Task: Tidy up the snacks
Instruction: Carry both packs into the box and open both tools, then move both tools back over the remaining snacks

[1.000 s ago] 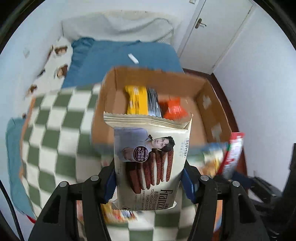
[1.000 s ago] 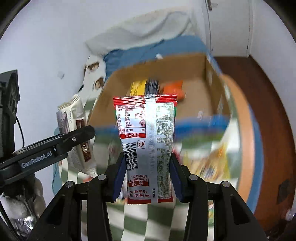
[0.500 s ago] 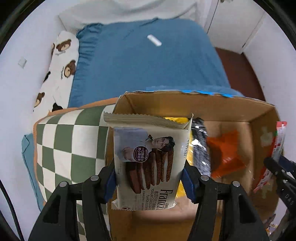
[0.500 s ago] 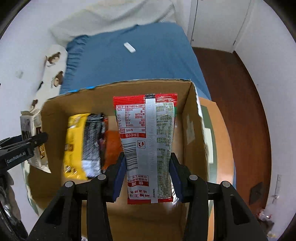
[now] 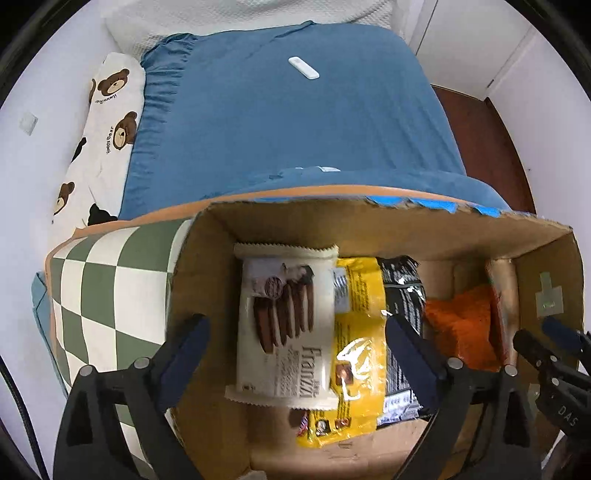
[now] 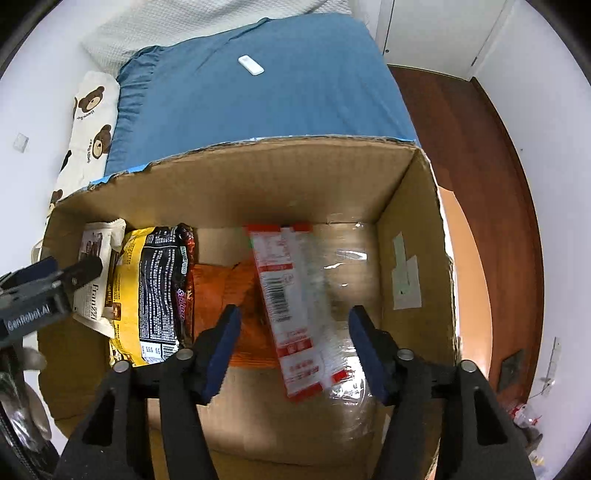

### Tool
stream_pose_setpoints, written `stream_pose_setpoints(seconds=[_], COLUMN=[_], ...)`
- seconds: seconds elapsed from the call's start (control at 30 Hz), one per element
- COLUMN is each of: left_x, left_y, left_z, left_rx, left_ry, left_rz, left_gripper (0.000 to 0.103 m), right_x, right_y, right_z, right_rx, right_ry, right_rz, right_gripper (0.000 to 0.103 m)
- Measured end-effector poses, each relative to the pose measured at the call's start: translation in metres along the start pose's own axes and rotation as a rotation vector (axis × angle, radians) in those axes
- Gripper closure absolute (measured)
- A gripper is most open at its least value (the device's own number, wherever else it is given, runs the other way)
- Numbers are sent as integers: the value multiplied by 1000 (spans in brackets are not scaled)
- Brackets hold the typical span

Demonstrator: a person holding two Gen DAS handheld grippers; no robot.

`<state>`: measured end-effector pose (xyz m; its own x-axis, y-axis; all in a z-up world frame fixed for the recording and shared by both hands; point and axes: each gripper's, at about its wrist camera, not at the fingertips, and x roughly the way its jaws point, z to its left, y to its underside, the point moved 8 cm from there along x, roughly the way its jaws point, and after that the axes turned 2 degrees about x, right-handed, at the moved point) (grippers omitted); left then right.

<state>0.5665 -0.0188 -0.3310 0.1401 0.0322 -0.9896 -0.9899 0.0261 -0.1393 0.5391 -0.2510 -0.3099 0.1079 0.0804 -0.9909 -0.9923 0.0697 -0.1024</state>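
With both grippers' fingers spread and holding nothing, lift the left gripper (image 5: 295, 354) and right gripper (image 6: 293, 347) straight up, clear of the cardboard box (image 6: 410, 229), so the Franzzi cookie pack (image 5: 286, 325) and red-edged packet (image 6: 295, 306) lie undisturbed.

We see a bed with a blue sheet (image 5: 295, 122), and at its twelve o'clock end a white textured blanket (image 6: 192, 26) is bunched against the wall. A small white remote-like object (image 5: 303, 68) lies on the sheet toward twelve o'clock, a bear-print pillow (image 5: 107, 125) runs along the ten o'clock edge, and a green-and-white checked cover (image 5: 107, 295) is spread at eight o'clock. The open cardboard box (image 6: 295, 173) rests at the six o'clock end, beside the checked cover.
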Motion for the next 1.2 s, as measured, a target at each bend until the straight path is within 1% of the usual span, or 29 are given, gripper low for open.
stream_pose_setpoints(seconds=[0.07,0.13,0.2,0.27,0.43,0.57,0.67,0.7,0.77,0.83,0.9,0.97,1.0,1.03,1.1,1.13,1.17,1.2], left_x=[-4,-13,-24,-40,-84,-120,-144,-152,-158,-155,-145,-128,-118,-104,-69,-57,-42,-28], left_y=[3,8,14,23,48,78,108,124,148,179,208,242,256,273,305,316,330,343], left_z=[-3,-5,-7,-9,-14,-12,-6,-3,7,22,39,64,75,89,113,120,129,136], left_rx=[-3,-6,-14,-22,-34,-48,-55,-58,-68,-92,-124,-177,-197,-228,-293,-319,-357,-390], left_ry=[16,26,44,60,85,95,84,79,53,31,0,-23,-38,-49,-41,-30,-6,17], left_rz=[-6,-29,-51,-84,-174,-263,-318,-340,-352,-338,-306,-255,-244,-213,-129,-100,-65,-34], left_gripper=[6,6,6,6,6,6,6,6,6,6,6,6,6,6,6,6,7,7], right_x=[0,-2,-8,-16,-49,-87,-112,-118,-124,-119,-110,-93,-82,-72,-46,-35,-26,-19], right_y=[1,4,10,17,38,68,100,113,142,172,200,230,245,256,282,295,303,308], right_z=[1,3,6,8,15,23,37,42,50,62,71,84,89,93,101,102,103,105], right_rx=[2,9,3,2,-4,-22,-65,-81,-97,-99,-87,-77,-54,-32,28,68,89,81], right_ry=[-7,-23,-44,-71,-132,-184,-230,-248,-293,-347,-380,-421,-444,-459,-480,-481,-472,-440], right_rz=[-3,-5,-16,-28,-112,-190,-236,-242,-233,-202,-168,-113,-75,-43,48,81,96,87], right_gripper=[27,25,20,8,6,4,4,4,4,4,4,4,4,4,4,4,4,4])
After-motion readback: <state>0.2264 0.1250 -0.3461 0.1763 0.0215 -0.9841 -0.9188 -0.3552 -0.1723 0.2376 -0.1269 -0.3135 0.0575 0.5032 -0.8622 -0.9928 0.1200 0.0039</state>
